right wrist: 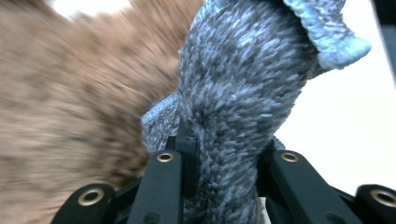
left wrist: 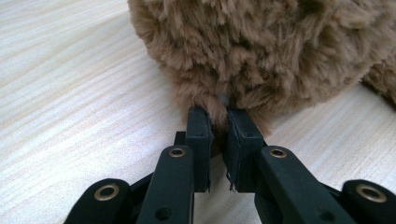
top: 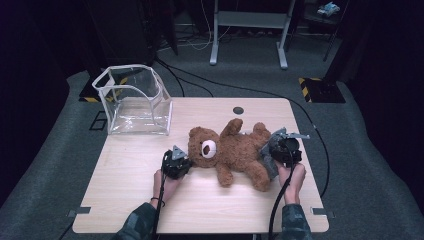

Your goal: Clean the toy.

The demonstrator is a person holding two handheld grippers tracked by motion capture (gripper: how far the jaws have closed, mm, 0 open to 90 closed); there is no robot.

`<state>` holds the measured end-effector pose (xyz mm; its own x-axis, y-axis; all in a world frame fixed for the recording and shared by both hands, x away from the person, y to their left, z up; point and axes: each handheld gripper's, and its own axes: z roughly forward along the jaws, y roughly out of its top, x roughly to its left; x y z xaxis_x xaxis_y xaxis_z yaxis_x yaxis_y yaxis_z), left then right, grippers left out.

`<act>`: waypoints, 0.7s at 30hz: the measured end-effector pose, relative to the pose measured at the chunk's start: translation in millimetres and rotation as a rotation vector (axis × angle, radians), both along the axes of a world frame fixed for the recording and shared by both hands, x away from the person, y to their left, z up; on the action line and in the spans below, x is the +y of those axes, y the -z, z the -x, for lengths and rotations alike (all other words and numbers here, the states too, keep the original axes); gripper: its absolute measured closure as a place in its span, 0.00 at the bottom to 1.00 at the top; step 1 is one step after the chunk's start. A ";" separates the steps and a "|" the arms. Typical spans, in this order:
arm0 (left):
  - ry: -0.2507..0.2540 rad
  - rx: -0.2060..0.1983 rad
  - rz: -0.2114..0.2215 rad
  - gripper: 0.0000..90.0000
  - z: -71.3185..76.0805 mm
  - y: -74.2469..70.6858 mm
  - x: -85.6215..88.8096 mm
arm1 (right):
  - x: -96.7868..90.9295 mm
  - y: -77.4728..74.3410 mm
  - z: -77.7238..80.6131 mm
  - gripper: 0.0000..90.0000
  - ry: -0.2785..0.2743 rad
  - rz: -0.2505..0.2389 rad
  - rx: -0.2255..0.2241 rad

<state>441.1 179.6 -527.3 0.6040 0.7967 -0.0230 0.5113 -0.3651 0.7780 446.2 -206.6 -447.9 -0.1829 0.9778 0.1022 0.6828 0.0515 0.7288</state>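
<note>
A brown plush bear (top: 235,150) lies on its back mid-bench (top: 130,190), head toward the left gripper (top: 176,162). That gripper is clenched on a tuft of fur at the head. The right gripper (top: 285,150) grasps a grey knitted sock (right wrist: 238,93) at the bear's leg, just beside the foot. By the look of it the dressing is barely begun: sock in hand, not yet on the foot. Fur is long and shaggy, the sock ribbed and soft, the bench pale wood grain. A clear plastic box (top: 135,100) stands at the far left corner
</note>
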 end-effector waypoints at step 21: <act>0.009 0.002 -0.013 0.89 0.2 -0.6 0.4 | 13.8 -28.9 11.4 0.81 -0.059 0.020 -0.041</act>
